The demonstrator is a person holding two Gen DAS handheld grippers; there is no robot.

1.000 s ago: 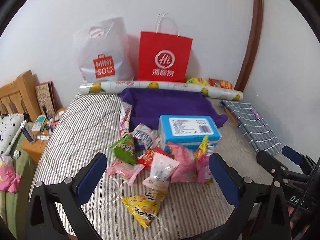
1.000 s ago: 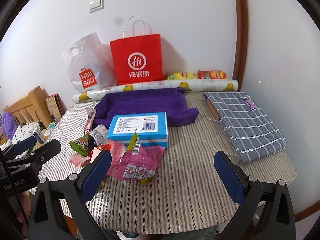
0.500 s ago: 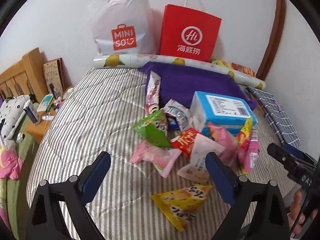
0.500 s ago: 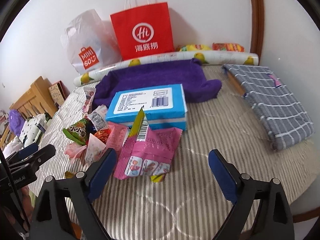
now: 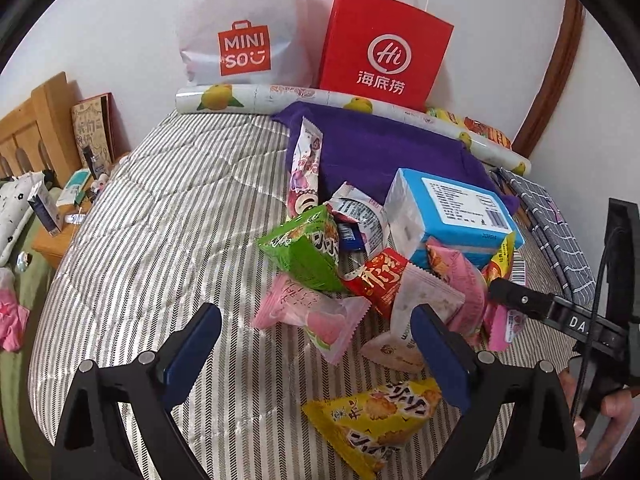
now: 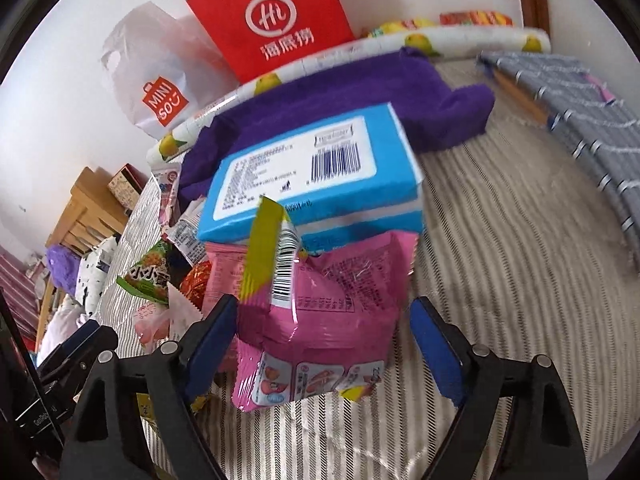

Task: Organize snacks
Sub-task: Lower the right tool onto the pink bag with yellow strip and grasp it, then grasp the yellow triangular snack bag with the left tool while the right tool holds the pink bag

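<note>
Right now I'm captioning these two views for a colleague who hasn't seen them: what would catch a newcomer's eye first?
Probably the jumble of bright snack packets heaped mid-bed on the striped cover, against a blue box. Behind them a red paper bag and a white Miniso bag lean on the wall. In the right wrist view, the right gripper is closing around a big pink packet, pads not yet pressing it.

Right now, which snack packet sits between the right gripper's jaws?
The big pink packet with the yellow-green strip, leaning on the blue box. The right gripper is closing around it; green and red packets lie off to its side.
</note>
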